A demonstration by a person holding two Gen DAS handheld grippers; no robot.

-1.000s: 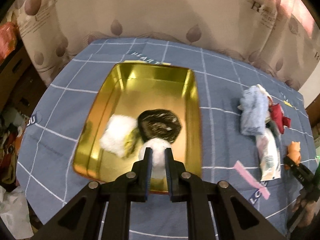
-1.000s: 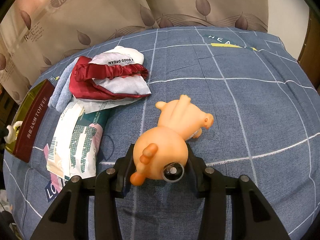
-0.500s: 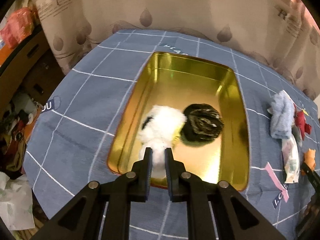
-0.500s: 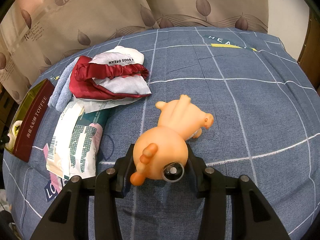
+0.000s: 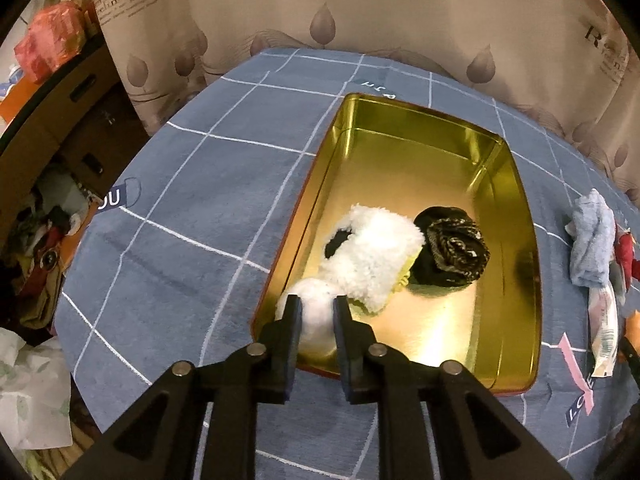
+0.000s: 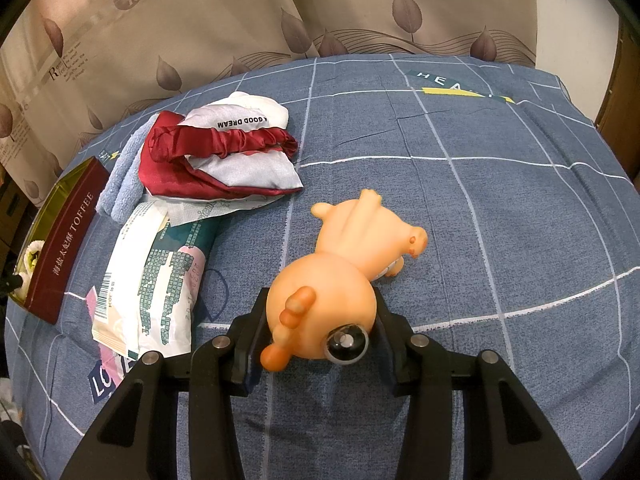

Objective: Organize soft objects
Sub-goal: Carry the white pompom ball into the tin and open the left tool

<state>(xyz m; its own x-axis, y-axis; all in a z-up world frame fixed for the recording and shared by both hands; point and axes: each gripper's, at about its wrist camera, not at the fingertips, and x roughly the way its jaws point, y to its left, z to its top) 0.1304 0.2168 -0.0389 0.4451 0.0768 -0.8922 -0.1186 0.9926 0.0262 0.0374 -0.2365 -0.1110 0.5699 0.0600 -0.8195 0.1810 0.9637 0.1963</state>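
Note:
A gold tin (image 5: 420, 136) lies open on the blue checked cloth. In it are a fluffy white piece (image 5: 372, 260) and a black scrunchie (image 5: 452, 252). My left gripper (image 5: 316, 304) is over the tin's near left corner with a white pompom (image 5: 316, 320) between its pads. Its jaws are opening, but the pads still pinch the pompom. In the right wrist view my right gripper (image 6: 320, 298) is shut on the rear of an orange rubber pig toy (image 6: 352, 248), which lies on the cloth.
A red and grey satin sleep mask (image 6: 228, 156), a light blue towel (image 6: 124, 176) and a tissue packet (image 6: 160, 276) lie between the toy and the tin's red side (image 6: 64, 240). A leaf-print curtain hangs behind. Clutter sits left of the bed (image 5: 44, 240).
My left gripper carried the pompom from the tin's middle to its near left corner and lower, and its jaws have parted slightly. The right gripper and toy have not moved.

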